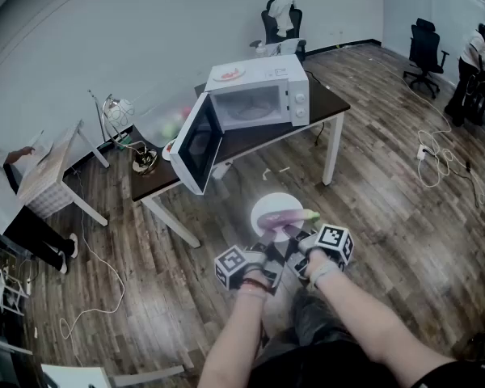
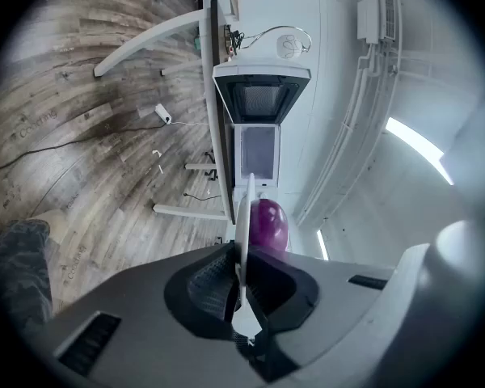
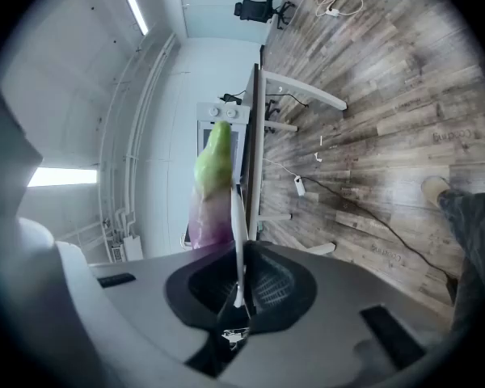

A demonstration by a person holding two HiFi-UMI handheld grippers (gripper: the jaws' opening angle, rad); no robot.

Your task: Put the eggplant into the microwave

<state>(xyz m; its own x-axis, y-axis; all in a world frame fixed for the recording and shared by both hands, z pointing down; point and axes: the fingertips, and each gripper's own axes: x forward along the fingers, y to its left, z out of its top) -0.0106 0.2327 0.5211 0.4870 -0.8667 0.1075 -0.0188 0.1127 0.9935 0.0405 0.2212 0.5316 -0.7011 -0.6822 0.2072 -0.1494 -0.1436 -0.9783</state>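
Observation:
A purple eggplant [image 1: 287, 216] with a green stem end lies on a round white plate [image 1: 273, 204], held level over the floor in front of the table. My left gripper [image 1: 268, 239] is shut on the plate's near left rim and my right gripper [image 1: 299, 238] on its near right rim. The left gripper view has the plate [image 2: 244, 208] edge-on between the pads, with the eggplant [image 2: 267, 225] beside it. In the right gripper view the plate [image 3: 238, 217] runs between the pads below the eggplant [image 3: 212, 180]. Ahead, the white microwave [image 1: 263, 95] stands on the dark table [image 1: 250, 141], its door [image 1: 196, 145] swung wide open.
A small plate [image 1: 230, 74] rests on top of the microwave and a gold-coloured object [image 1: 144, 162] sits at the table's left end. A second table [image 1: 48, 168] with a seated person is at the left. Office chairs [image 1: 424, 51], another person and floor cables [image 1: 432, 164] are at the right.

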